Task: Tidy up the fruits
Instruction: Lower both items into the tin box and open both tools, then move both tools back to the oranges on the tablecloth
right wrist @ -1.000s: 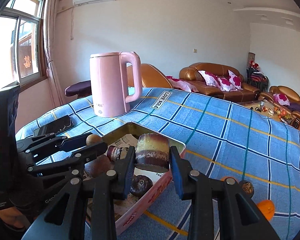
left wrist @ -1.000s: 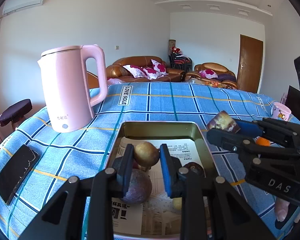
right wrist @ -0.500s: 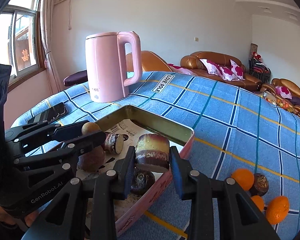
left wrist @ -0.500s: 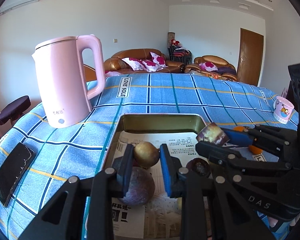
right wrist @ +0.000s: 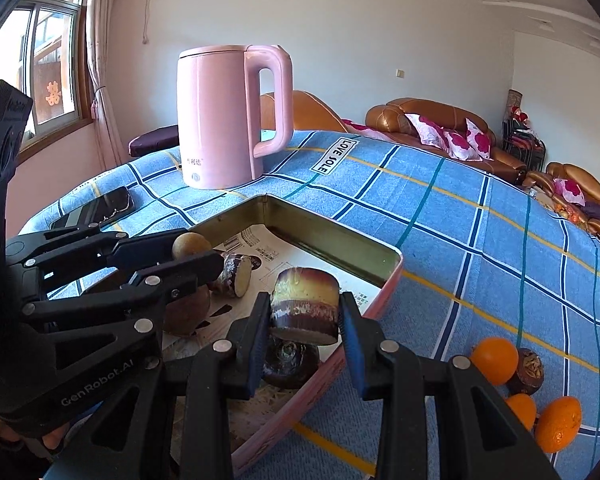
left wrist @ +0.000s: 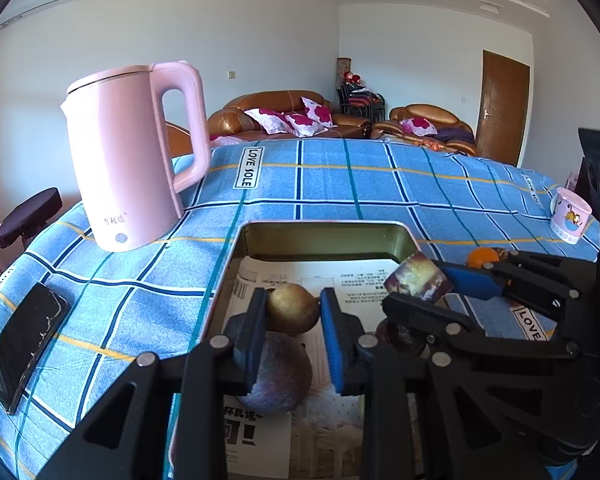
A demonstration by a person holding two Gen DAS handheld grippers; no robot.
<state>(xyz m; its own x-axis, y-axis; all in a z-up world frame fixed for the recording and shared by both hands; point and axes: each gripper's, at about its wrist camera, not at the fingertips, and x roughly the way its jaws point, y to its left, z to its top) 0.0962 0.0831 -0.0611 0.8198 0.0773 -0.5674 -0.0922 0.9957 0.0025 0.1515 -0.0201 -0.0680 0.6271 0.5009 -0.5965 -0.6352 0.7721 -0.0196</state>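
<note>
Figure: 2 hand-held grippers over a paper-lined metal tray (left wrist: 324,236) on a blue checked tablecloth (left wrist: 340,184), each carrying 1 piece of fruit. The left gripper (left wrist: 293,312) pinches a small round yellow-brown fruit (left wrist: 292,309) between its pads, above a larger purplish-brown fruit (left wrist: 278,376) that lies on the paper. The right gripper (right wrist: 305,312) pinches a cut purple-and-yellow chunk (right wrist: 305,306) by its sides, flat faces up and down, above a dark round fruit (right wrist: 290,364) near the tray's right wall.

Step in hand, as judged: setting both pieces into the tray. To do it well, lower each gripper until its piece rests on bare paper, not on fruit already there. The round fruit is likely to roll, so place it against a neighbour or the wall and part the jaws slowly. The chunk should sit stably on a flat face; shift it towards the open paper at the tray's far end first. The 2 grippers hang close together, so stagger the releases to avoid contact.

Still outside the tray, near its right side, lie 3 oranges (right wrist: 494,360) and a dark brown fruit (right wrist: 528,372). A pink kettle (left wrist: 128,160) and a phone (left wrist: 20,344) stand apart, to the left.
</note>
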